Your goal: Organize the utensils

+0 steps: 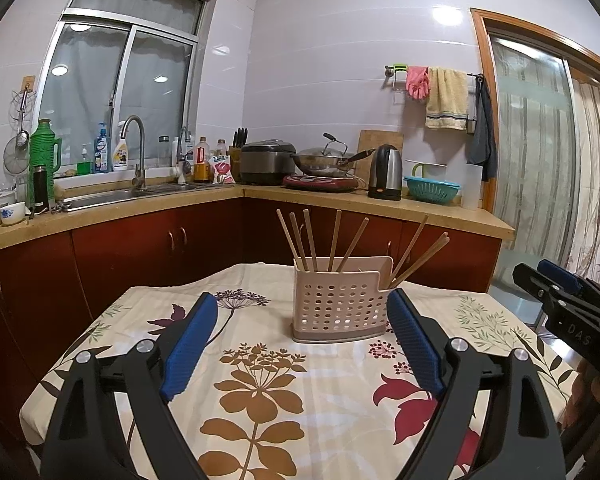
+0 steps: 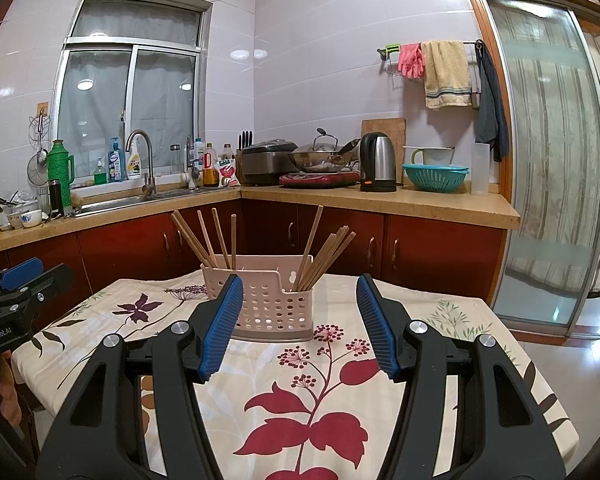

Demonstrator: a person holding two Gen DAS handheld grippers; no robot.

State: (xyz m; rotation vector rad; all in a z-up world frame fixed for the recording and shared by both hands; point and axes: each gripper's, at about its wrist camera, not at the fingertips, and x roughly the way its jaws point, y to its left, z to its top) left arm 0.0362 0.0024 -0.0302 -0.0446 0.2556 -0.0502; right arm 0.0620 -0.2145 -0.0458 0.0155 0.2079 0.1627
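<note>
Left claw [image 1: 302, 312]: spread wide, blue pads apart, holding nothing, poised above the bench [image 1: 260, 400], which carries a floral cloth. Right claw [image 2: 298, 298]: likewise spread, empty, above the same bench.

The perforated utensil holder [image 1: 336, 306] stands upright near the far middle of the bench, just ahead of both claws and touching neither. All visible wooden chopsticks [image 1: 332, 240] stand inside it, leaning outward: one group in the taller left compartment, another fanned in the lower right compartment.

Behind, along the wall, a kitchen counter [image 1: 340, 200] bears a kettle [image 1: 386, 172], a wok [image 1: 324, 160], a rice cooker [image 1: 268, 160] and a teal colander [image 1: 432, 190]; a sink [image 1: 132, 194] lies under the window.
</note>
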